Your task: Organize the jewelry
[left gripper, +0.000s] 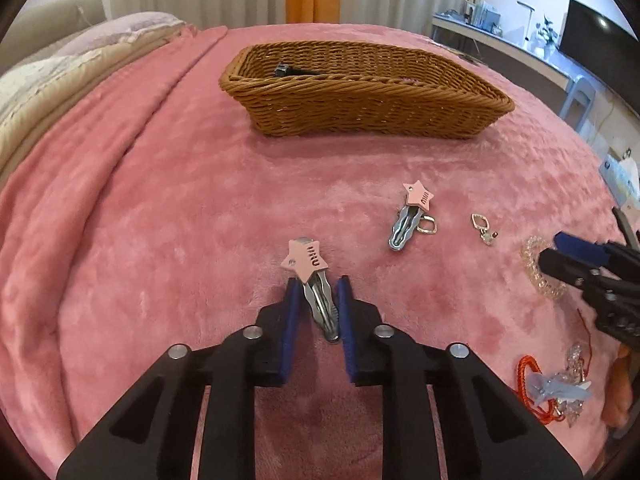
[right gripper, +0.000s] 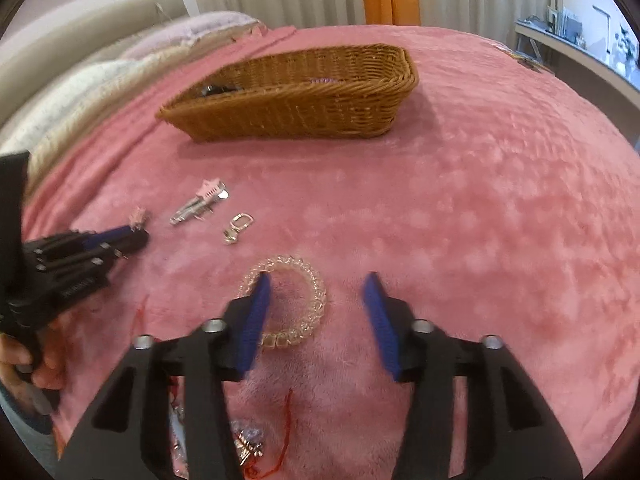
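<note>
A pink star hair clip (left gripper: 312,280) lies on the pink blanket between the blue pads of my left gripper (left gripper: 319,286); the pads stand close on both sides of its metal body, contact unclear. A second star clip (left gripper: 410,216) (right gripper: 198,202) lies further right beside a small clasp (left gripper: 429,227), and an earring (left gripper: 484,229) (right gripper: 234,226) lies near it. My right gripper (right gripper: 318,286) is open over a clear coil bracelet (right gripper: 304,300) (left gripper: 538,270), its left pad above the ring. The wicker basket (left gripper: 360,96) (right gripper: 296,104) stands behind and holds a dark item (left gripper: 286,69).
A red cord with crystal and blue pieces (left gripper: 556,388) (right gripper: 248,440) lies at the near edge of the blanket. Pillows (left gripper: 60,68) lie at the far left. A desk with a monitor (left gripper: 592,40) stands at the right beyond the bed.
</note>
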`<control>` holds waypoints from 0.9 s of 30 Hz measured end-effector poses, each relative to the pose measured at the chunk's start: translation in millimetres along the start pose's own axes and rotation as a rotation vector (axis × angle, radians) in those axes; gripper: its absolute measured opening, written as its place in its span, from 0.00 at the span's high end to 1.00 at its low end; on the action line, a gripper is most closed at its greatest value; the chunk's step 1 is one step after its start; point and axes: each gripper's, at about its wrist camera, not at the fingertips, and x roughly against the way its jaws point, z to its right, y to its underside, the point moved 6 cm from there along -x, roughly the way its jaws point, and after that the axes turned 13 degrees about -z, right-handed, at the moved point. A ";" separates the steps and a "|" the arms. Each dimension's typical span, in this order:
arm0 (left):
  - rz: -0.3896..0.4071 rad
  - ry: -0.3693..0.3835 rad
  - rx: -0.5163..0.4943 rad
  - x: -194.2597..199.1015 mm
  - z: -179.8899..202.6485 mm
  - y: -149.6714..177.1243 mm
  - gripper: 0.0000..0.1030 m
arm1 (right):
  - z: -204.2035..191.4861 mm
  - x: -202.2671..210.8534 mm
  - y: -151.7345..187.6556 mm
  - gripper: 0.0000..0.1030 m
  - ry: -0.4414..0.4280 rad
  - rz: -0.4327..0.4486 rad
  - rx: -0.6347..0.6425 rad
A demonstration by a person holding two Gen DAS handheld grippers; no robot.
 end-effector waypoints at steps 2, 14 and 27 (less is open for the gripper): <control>0.004 0.006 0.002 0.5 -1.1 0.2 0.89 | -4.9 -2.0 0.4 0.75 0.016 -0.003 0.028; 0.128 0.107 -0.004 39.8 9.4 5.3 0.90 | -27.1 34.8 -0.7 0.92 -0.036 0.097 0.111; 0.325 0.141 -0.057 113.6 25.4 -57.7 0.97 | -24.6 101.0 -74.5 0.92 -0.034 0.267 0.099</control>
